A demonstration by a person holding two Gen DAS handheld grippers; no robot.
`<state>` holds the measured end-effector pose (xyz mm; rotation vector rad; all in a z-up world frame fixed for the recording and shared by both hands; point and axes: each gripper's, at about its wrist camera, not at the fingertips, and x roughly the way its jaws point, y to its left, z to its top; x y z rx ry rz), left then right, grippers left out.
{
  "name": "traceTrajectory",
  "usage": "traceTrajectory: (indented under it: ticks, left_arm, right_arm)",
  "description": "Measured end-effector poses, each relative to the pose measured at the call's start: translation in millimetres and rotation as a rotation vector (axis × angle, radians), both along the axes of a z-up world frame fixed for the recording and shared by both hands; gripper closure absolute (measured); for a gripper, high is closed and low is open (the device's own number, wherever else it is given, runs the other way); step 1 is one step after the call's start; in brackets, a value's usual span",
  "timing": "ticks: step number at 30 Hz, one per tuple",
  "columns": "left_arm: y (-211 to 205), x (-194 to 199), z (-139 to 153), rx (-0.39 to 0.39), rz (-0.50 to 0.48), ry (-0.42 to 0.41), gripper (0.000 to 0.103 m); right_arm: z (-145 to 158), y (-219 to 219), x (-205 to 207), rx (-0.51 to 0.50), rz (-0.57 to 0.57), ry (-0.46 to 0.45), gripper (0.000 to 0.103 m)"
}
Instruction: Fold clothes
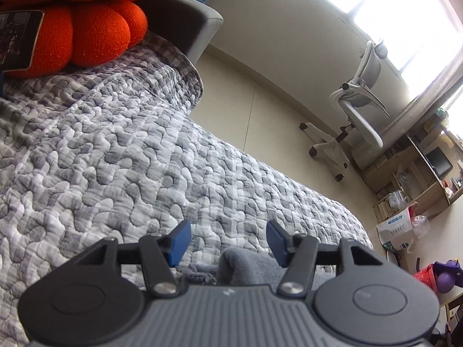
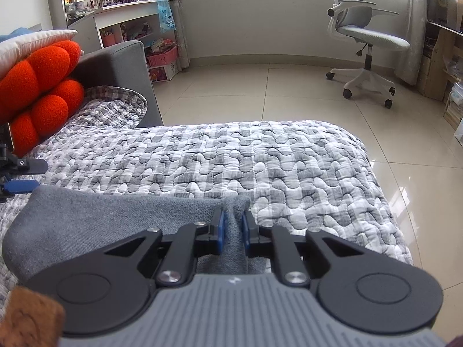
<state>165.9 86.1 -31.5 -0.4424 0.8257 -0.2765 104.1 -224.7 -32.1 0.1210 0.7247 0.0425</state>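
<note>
Garment: grey knit sweater (image 2: 95,217) lies on the quilted grey-check bedspread (image 2: 260,159), near its front edge. I see the right gripper (image 2: 232,227) clamped on a raised fold of the sweater. Left gripper (image 1: 228,241) stands with fingers wide apart, above the sweater's other end, gripping nothing. Orange knot cushion (image 1: 86,29) sits at the bedspread's far end

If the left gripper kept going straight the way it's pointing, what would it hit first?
Most likely the quilted bedspread. The open left gripper points low across it, with a bit of grey garment just beneath its fingers. Depth is hard to judge.
</note>
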Motion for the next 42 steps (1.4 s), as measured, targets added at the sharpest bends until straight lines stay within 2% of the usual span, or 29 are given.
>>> traceTrajectory:
  ticks: [2, 3, 4, 6, 7, 8, 10, 13, 15, 19, 23, 28, 32, 36, 39, 40, 42]
  left_arm:
    - [-7.3, -0.1, -2.0, 0.012, -0.027, 0.006, 0.045]
    - [-11.0, -0.1, -3.0, 0.019, -0.041, 0.009, 0.049]
    - [-14.9, -0.1, -4.2, 0.028, -0.052, 0.01, 0.057]
    - [-19.9, 0.4, -6.4, 0.062, -0.052, 0.009, 0.064]
    - [-21.2, 0.7, -7.4, 0.077, -0.047, 0.005, 0.078]
    - [-20.5, 0.7, -7.9, 0.072, -0.04, 0.0, 0.083]
    - [-18.7, -2.2, -4.3, 0.052, -0.026, -0.027, 0.086]
    - [-16.8, -8.2, 5.8, 0.05, -0.003, -0.085, 0.086]
    - [-15.8, -9.7, 10.1, 0.048, 0.009, -0.107, 0.086]
    - [-23.4, 0.0, -8.5, 0.119, 0.003, -0.005, 0.085]
    - [-21.1, 1.3, -10.1, 0.121, 0.01, 0.004, 0.083]
    - [-14.0, -1.0, -5.1, 0.117, 0.034, 0.009, 0.072]
    - [-6.0, -5.6, 4.8, 0.112, 0.062, -0.017, 0.072]
    - [0.1, -12.9, 14.3, 0.084, 0.074, -0.039, 0.072]
    - [-4.9, -23.1, 21.6, 0.089, 0.054, -0.071, 0.071]
    - [-9.6, -27.4, 24.1, 0.105, 0.037, -0.09, 0.067]
    - [-19.9, -33.6, 26.4, 0.142, 0.006, -0.119, 0.059]
  right_arm:
    - [1.3, -3.1, 0.7, 0.035, -0.002, 0.007, 0.08]
    - [1.9, -4.7, 1.1, 0.052, -0.003, 0.01, 0.08]
    - [2.6, -6.3, 1.5, 0.07, -0.005, 0.013, 0.08]
    - [1.7, -7.2, 2.7, 0.073, -0.004, 0.017, 0.08]
    - [0.4, -6.3, 2.9, 0.066, 0.0, 0.018, 0.08]
    - [-0.3, -5.1, 2.6, 0.058, 0.002, 0.015, 0.08]
    - [2.2, -1.0, -0.8, 0.029, 0.002, -0.011, 0.086]
    - [11.2, 3.3, -8.1, 0.02, -0.004, -0.084, 0.088]
    - [12.4, 5.3, -8.6, 0.0, 0.0, -0.095, 0.088]
    - [-7.0, 4.9, 0.5, -0.002, -0.014, -0.015, 0.088]
    - [-3.3, 8.7, 0.4, -0.024, -0.001, -0.023, 0.083]
    - [9.9, 5.6, -6.1, -0.054, -0.033, -0.065, 0.068]
    - [23.8, -2.6, -14.5, -0.065, -0.073, -0.116, 0.045]
    - [33.3, -8.3, -25.6, -0.101, -0.09, -0.171, 0.043]
    - [36.2, -9.2, -33.7, -0.046, -0.05, -0.185, 0.045]
    - [37.7, -5.5, -37.6, -0.044, -0.037, -0.202, 0.049]
    - [40.6, 2.4, -44.8, -0.052, -0.01, -0.24, 0.087]
